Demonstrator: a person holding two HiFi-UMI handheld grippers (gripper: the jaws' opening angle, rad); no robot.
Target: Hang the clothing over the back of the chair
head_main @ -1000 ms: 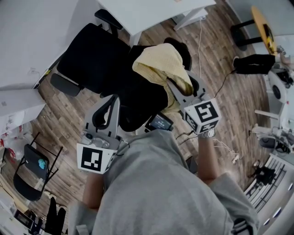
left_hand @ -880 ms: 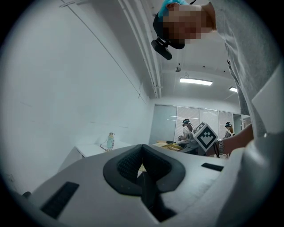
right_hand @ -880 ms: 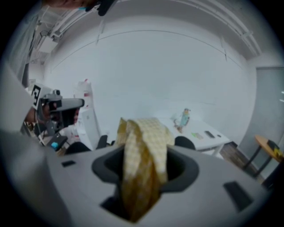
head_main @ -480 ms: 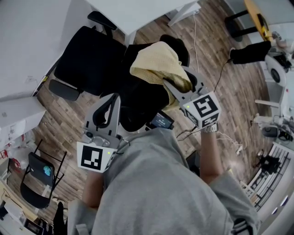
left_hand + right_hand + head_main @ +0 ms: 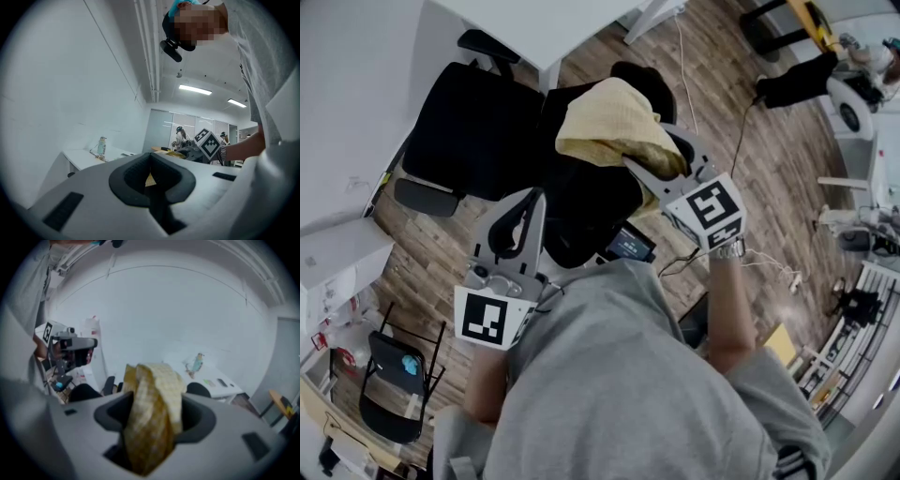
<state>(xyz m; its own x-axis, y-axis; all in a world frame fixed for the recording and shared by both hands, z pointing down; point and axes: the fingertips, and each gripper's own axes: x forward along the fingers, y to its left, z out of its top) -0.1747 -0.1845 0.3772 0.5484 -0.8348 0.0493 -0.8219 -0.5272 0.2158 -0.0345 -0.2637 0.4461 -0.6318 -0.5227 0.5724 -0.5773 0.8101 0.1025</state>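
A yellow checked garment (image 5: 609, 127) lies bunched over the top of the black office chair's back (image 5: 581, 202). My right gripper (image 5: 654, 150) reaches into it from the right. In the right gripper view a fold of the garment (image 5: 152, 418) still lies between the jaws of the right gripper (image 5: 153, 399), which have just been opening, with dark gaps on both sides of the cloth. My left gripper (image 5: 530, 197) hovers behind the chair back, shut and empty. In its own view the left gripper (image 5: 150, 164) shows its pads meeting.
The chair's seat (image 5: 469, 122) tucks under a white desk (image 5: 553, 23). Another white surface (image 5: 347, 94) is at the left. A small screen device (image 5: 630, 246) sits by my body. Cables (image 5: 741, 122) trail over the wood floor, and a folding chair (image 5: 398, 394) stands at lower left.
The right gripper's jaws have spread wider around the yellow cloth. Chair and garment sit higher in the head view as the camera shifted. The left gripper has barely moved.
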